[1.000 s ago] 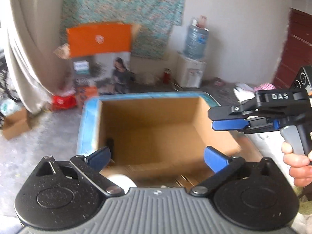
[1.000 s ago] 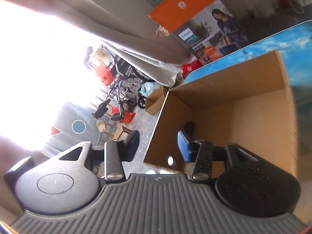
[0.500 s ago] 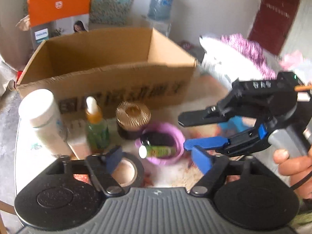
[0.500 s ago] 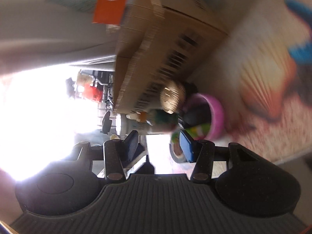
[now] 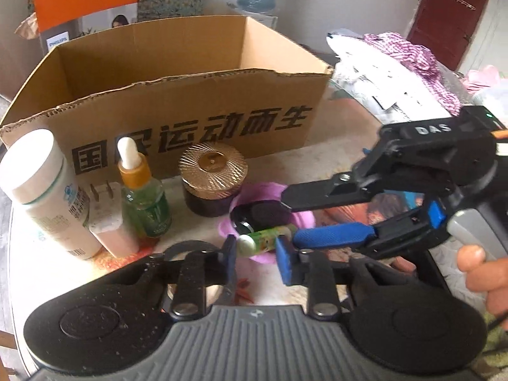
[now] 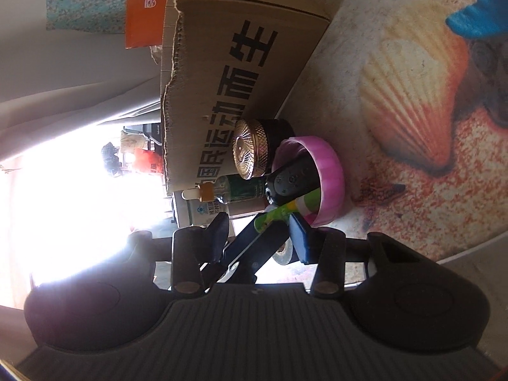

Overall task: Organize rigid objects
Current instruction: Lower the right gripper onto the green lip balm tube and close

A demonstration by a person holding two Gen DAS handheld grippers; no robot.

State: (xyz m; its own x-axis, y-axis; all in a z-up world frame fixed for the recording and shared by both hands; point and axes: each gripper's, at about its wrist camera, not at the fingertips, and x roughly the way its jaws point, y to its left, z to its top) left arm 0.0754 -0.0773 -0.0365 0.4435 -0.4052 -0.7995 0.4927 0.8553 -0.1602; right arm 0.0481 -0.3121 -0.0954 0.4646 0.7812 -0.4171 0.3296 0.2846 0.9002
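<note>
Leftmost, the left gripper tilts downward; its jaws have just been closing narrowly around the green tube, though pad contact is unclear; light, stiff, likely slick, best pinched mid-barrel; it leans from the pink bowl; rightward, the right gripper lies rolled sideways, jaws part-open over the bowl, empty.

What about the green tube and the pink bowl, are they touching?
Touching. The right wrist view shows the green tube lying inside the pink bowl and leaning out over its rim.
</note>
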